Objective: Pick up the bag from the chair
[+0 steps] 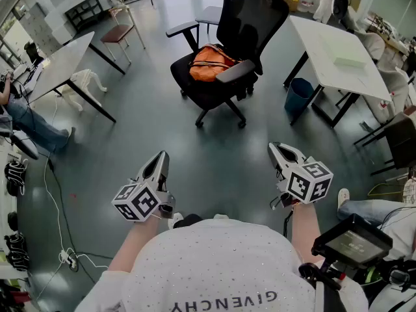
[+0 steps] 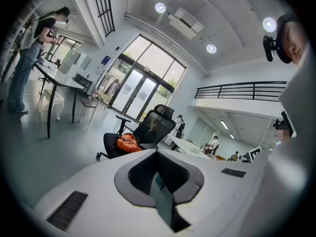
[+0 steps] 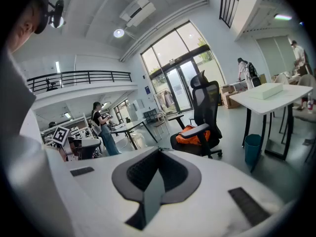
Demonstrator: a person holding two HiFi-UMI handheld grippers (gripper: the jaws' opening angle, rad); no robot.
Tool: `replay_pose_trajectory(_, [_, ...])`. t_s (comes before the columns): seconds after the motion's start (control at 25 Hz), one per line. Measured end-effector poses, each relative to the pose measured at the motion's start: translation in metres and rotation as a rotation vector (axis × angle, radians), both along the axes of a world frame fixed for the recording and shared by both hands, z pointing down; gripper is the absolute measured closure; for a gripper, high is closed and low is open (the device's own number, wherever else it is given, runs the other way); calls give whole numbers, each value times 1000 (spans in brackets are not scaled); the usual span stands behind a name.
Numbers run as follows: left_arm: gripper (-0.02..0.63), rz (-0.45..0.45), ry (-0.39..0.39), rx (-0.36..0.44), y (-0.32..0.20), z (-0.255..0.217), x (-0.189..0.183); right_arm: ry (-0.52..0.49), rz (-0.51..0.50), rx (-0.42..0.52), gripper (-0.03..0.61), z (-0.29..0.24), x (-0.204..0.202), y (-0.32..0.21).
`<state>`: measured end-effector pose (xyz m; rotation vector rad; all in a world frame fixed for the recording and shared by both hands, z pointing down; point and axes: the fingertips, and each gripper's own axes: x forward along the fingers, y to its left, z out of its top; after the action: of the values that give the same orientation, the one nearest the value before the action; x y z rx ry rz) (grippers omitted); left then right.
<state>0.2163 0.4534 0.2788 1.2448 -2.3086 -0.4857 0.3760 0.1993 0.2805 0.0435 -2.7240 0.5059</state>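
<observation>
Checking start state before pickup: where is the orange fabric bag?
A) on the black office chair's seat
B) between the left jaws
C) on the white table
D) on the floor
A: the orange fabric bag lies on the seat of the black office chair.
</observation>
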Motion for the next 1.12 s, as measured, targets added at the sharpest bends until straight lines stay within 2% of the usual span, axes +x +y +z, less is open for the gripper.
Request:
replay_pose_trajectory(0.24, [612,2,-11,-7,3,-8,-2,6,-6,2,575,-3,-4,4])
replay_pose_trajectory(0.44, [611,6,10,-1,0,-4,-10,27,-17,6,575,5,-15,6])
replay_pose_trajectory(0.68, [612,24,28,-20,-5,10,-35,44,22,-48,574,18,-37,-2])
replay_pose_trajectory(0.8, [611,49,44,-20,-13,21,-58,56,20,-61,574,22,-59,-5])
replay_pose_trajectory(0.96, [612,74,54,-14,-36,37,-102,112,29,22,574,27,-95,-16])
replay_pose_trajectory(1.12, [611,130,44,7,-62,35,-157,92,76,21,574,20,-152,-28])
